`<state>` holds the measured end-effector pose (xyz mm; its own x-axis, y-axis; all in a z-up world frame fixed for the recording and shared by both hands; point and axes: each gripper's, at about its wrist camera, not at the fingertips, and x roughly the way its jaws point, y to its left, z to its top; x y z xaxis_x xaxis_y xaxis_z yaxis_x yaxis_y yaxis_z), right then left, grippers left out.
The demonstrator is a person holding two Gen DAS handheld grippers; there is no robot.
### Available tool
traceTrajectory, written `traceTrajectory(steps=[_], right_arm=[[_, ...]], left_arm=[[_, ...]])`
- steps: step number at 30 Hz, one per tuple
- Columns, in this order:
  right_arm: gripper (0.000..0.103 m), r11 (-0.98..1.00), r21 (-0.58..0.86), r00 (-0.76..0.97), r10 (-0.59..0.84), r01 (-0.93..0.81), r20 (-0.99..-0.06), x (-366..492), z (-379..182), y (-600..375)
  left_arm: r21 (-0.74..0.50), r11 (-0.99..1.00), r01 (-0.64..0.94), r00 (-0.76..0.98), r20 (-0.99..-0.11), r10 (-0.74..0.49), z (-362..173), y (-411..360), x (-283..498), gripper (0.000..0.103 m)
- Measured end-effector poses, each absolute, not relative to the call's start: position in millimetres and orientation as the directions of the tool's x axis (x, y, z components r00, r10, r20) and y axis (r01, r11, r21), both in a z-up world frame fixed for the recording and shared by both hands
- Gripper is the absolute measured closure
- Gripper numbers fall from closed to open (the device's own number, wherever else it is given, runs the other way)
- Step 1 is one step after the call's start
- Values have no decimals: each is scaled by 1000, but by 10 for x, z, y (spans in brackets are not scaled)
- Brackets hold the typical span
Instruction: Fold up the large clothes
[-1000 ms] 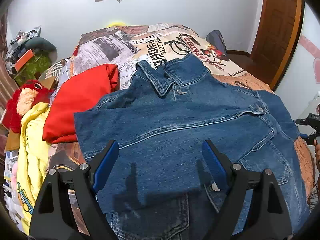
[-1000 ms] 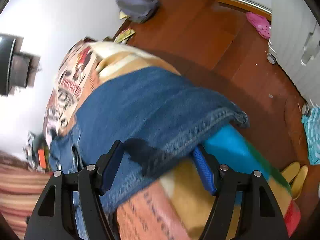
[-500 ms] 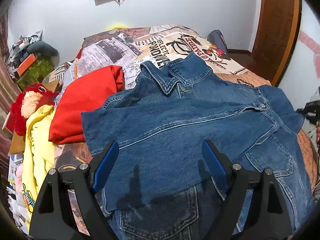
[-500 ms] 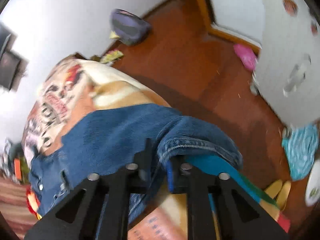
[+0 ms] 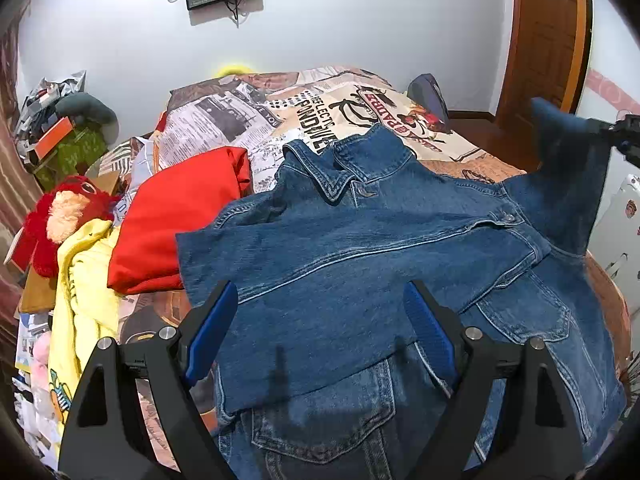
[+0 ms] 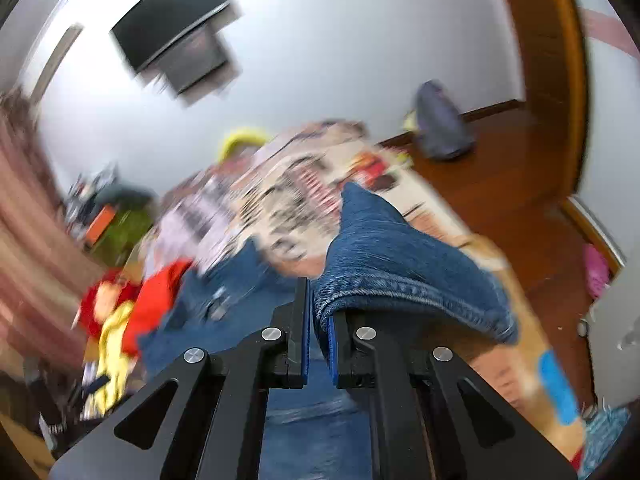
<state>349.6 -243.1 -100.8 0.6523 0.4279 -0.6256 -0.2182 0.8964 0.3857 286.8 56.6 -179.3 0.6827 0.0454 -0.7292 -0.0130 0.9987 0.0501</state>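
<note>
A blue denim jacket point(image 5: 360, 256) lies spread on the bed, collar toward the far wall, one sleeve folded across its front. My left gripper point(image 5: 320, 320) hovers open above the jacket's lower front, nothing between its blue pads. At the right edge of the left wrist view, my right gripper point(image 5: 618, 136) holds the other sleeve's cuff point(image 5: 560, 128) lifted off the bed. In the blurred right wrist view, my right gripper point(image 6: 318, 332) is shut on that denim cuff point(image 6: 400, 268), which bunches over the right finger.
A red folded garment point(image 5: 176, 220), a yellow garment point(image 5: 80, 280) and a red plush toy point(image 5: 64, 208) lie left of the jacket. A printed bedspread point(image 5: 320, 104) covers the bed. A wooden door point(image 5: 548, 32) and floor with a grey bag point(image 6: 440, 124) are on the right.
My right gripper closed on the sleeve cuff at the bed's right edge, rolled upright and lifted it up. The left gripper stayed open, drifting slightly back over the jacket.
</note>
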Motion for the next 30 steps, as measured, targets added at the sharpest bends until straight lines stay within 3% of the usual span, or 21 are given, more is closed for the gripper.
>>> traceTrajectory(steps=[8,16,19,21,24,30], right_arm=[[96,888,338,418,448,-313,-790,3365,-1808,-1735],[93,888,299,301,409,-349,-862,3225,-1912,-1612],[68,895,319,335,418,-312,-845,3251,-1773,-1798],[43,903,337,400,422,-266,-814,3301,-1684,-1949],[37,914,368,471,405,-173,-784,3410,-1599,-2258],[36,878,467,498,361,102,-788,3770,-1901,-2955]], left_arm=[[33,999,-25,679,-733,41,-1802,690,2755,18],[11,999,-46,655,-754,38,-1916,788,2737,18],[6,999,-48,654,-755,36,-1930,795,2749,18],[3,999,-49,655,-755,34,-1933,789,2758,18],[-1,999,-48,654,-756,30,-1945,774,2781,18],[-1,999,-41,648,-761,26,-1971,742,2823,18]])
